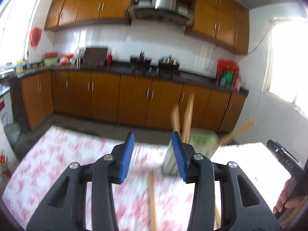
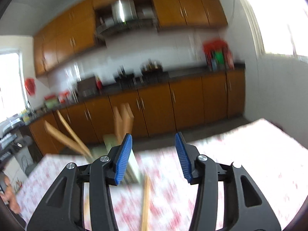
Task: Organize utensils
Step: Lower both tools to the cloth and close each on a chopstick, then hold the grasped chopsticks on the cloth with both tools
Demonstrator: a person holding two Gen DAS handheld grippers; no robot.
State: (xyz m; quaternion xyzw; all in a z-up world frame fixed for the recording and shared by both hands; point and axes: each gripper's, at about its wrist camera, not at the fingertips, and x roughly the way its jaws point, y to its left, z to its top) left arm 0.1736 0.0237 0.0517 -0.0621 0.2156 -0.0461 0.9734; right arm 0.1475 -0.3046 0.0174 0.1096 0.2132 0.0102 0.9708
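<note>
A pale green utensil holder (image 1: 200, 142) stands on the table with several wooden utensils (image 1: 187, 119) sticking up out of it; it shows again (image 2: 110, 140) behind the right gripper's left finger. My left gripper (image 1: 153, 148) is open, with nothing between its blue pads (image 1: 126, 159). A wooden utensil (image 1: 152, 200) lies on the cloth just below and between the left fingers. My right gripper (image 2: 154, 150) is open too, empty, above another view of a wooden utensil (image 2: 146, 202) lying on the cloth. Both views are blurred.
The table carries a white cloth with a red pattern (image 1: 57, 159). A hand (image 1: 288, 200) holding the other gripper's black body shows at the right edge. Behind stand orange kitchen cabinets (image 1: 134, 100), a dark counter with cookware, and bright windows on both sides.
</note>
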